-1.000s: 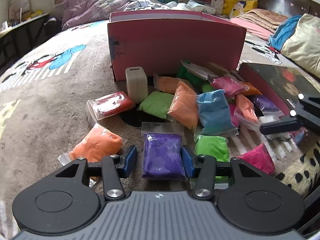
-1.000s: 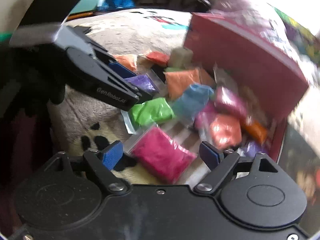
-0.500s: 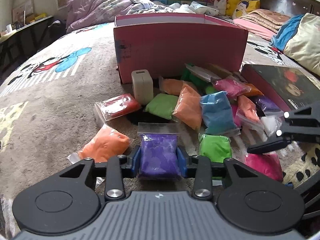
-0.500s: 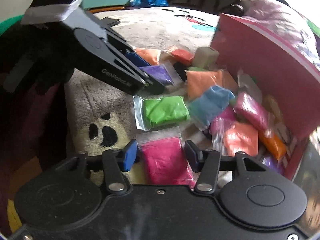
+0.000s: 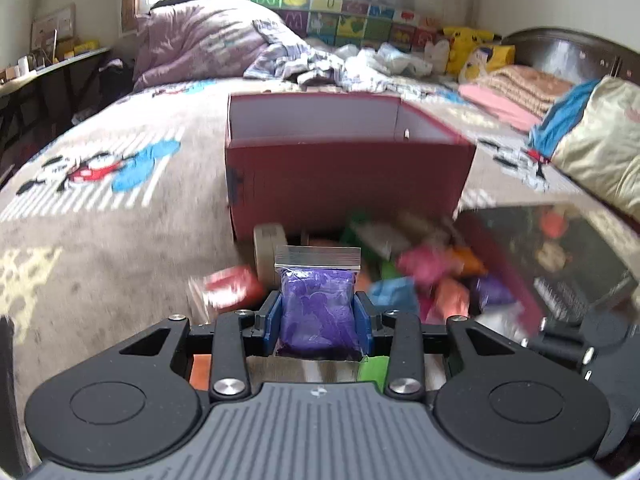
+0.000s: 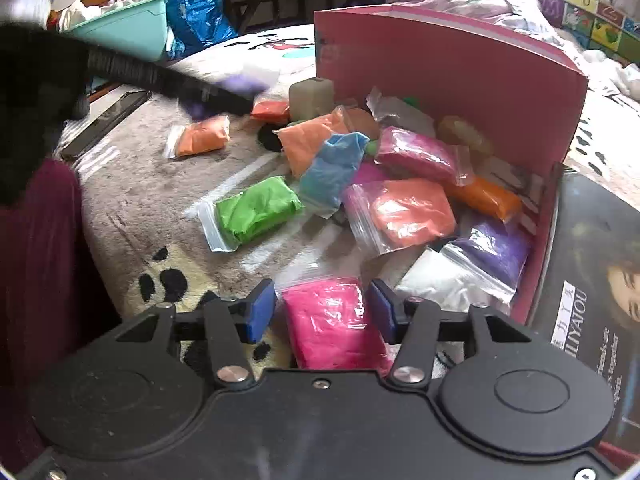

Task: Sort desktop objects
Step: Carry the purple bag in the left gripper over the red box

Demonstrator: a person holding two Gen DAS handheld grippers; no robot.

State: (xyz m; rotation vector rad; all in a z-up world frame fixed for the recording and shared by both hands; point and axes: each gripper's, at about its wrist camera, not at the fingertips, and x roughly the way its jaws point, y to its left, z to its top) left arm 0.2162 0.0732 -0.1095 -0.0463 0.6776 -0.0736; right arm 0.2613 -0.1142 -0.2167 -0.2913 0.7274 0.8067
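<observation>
Purple clay bag pinched in your left gripper, pink box at 12 o'clock for dropping; right gripper gapes loosely around pink clay bag.

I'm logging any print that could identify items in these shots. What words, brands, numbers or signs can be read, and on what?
"LIYAJOU": white upright letters on the dark box lid, beside a woman's face; the first letter may be cut off.
Chinese characters next to it: too small to read.
Small white lines of text lower on that lid: too blurred to read.
White print on the same lid in the left wrist view: blurred.
Letter tiles on the play mat behind the bed: not reliably legible.
</observation>
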